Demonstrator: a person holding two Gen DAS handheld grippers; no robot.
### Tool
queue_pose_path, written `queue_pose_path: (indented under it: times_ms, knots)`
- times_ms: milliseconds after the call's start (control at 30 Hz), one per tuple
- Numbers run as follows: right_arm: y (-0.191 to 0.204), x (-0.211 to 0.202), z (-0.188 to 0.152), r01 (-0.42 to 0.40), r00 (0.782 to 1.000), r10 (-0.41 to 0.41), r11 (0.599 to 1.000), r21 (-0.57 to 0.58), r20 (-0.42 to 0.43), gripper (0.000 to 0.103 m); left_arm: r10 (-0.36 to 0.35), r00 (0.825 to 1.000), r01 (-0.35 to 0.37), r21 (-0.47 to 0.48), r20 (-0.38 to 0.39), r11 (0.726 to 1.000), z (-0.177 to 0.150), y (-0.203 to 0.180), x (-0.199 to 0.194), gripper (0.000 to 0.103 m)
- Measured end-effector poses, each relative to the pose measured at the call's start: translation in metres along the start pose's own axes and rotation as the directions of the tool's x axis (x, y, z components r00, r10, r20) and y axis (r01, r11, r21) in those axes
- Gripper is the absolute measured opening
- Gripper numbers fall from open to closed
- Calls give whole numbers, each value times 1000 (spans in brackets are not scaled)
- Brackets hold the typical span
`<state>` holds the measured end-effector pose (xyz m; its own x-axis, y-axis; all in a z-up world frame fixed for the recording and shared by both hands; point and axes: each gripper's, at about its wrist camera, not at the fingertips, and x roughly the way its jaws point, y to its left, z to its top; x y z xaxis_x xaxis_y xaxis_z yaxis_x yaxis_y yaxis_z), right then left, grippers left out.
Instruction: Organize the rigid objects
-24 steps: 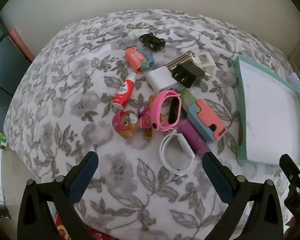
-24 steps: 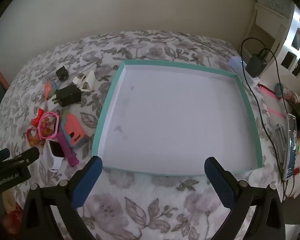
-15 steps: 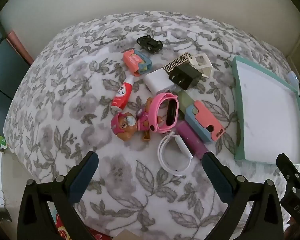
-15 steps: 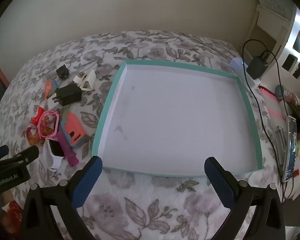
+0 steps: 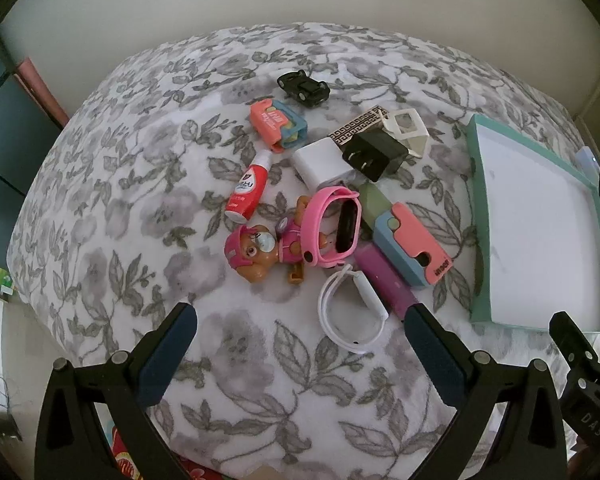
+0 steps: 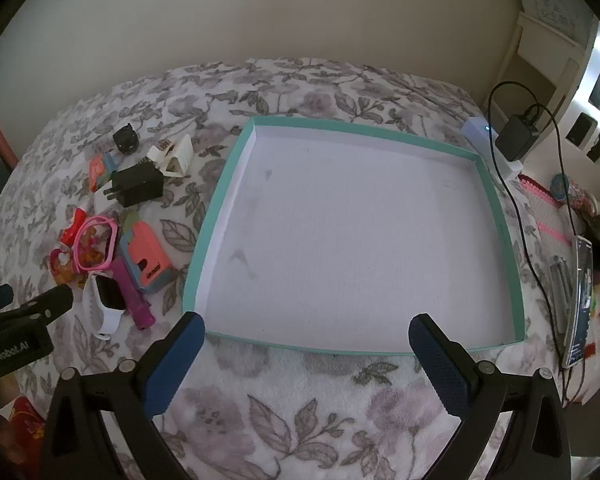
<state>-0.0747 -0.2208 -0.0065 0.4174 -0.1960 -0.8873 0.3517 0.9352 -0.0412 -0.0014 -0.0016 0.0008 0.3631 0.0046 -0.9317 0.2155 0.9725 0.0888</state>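
Observation:
A heap of small objects lies on the flowered bedspread: a pink puppy figure (image 5: pixel 256 252), a pink watch (image 5: pixel 332 226), a white watch (image 5: pixel 350 312), a purple tube (image 5: pixel 384 280), a coral-and-blue case (image 5: pixel 414 246), a red-and-white bottle (image 5: pixel 248 188), a white charger (image 5: pixel 322 162), a black plug (image 5: pixel 374 154) and a black toy car (image 5: pixel 304 85). My left gripper (image 5: pixel 300 328) hovers open just in front of the heap, holding nothing. My right gripper (image 6: pixel 306 334) stands open over the near rim of the shallow teal-edged tray (image 6: pixel 220 216), whose white floor is bare.
The tray (image 5: pixel 474 216) lies right of the heap. Beyond its right side are a black power adapter (image 6: pixel 516 136) with a cable, a white box (image 6: pixel 476 128), a phone (image 6: pixel 580 300) and colourful clutter. A wall runs behind the bed.
The left wrist view has shifted slightly: the heap sits a little higher and left in the frame. Both grippers stay open, and the right view is nearly unchanged.

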Motion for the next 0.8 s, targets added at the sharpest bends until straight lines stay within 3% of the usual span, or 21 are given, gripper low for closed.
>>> queue_pose_path:
  times_ms: [800]
  knots:
    - [3,0,0,16,1000,-16,1000,-19,-8,103,19,1000,-19,-11,-19,1000,2,1,1,103]
